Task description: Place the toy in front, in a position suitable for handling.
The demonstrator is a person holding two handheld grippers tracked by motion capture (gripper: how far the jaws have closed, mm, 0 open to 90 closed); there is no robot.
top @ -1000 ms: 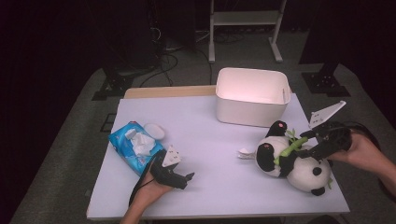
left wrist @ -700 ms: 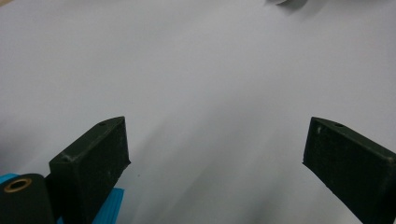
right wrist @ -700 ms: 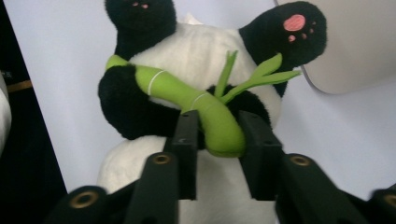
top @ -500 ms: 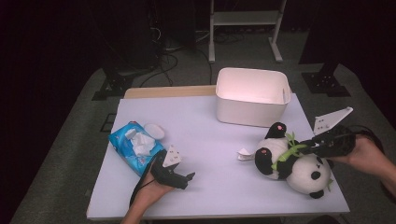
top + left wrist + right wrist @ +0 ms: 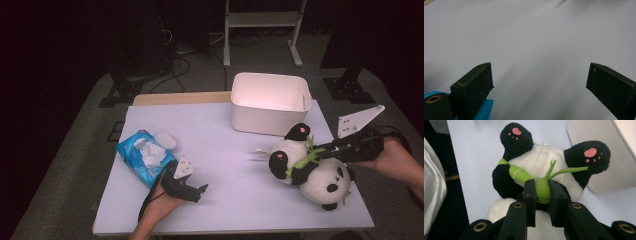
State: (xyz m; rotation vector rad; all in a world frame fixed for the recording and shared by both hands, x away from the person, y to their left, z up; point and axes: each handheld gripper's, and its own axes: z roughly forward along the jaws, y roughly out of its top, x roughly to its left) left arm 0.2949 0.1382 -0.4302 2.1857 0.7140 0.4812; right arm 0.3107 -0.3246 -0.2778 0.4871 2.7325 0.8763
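Right gripper (image 5: 541,190) is clamped on the panda's green bamboo stalk (image 5: 537,185), jaws pinched narrow on either side of it, the stalk squeezed between them. The plush panda (image 5: 312,167) lies on the white table (image 5: 225,130) just in front of the white bin (image 5: 270,102), its two black feet with pink pads pointing up toward the bin's near wall, its head farther from the bin, down toward the table's front edge. One foot sits very close to the bin; whether it touches, I can't tell. From the gripper's own camera the stalk crosses the white belly, with thin green leaves springing off toward the foot nearest the bin. The right hand (image 5: 395,160) comes in from the side of the panda away from the table's middle, gripper lying nearly level, its grey three-cornered plate (image 5: 357,120) tilted up beside the bin's corner.

Over on the far side of the table from the bin, the left gripper (image 5: 195,190) rests low near the front edge, well apart from the panda. Its jaws stand wide, nothing between them but bare tabletop. Just beside it lies a blue pack of wipes (image 5: 145,157), a tissue poking out of its top, with a small white oval lid (image 5: 165,140) touching the pack on the bin-ward side.
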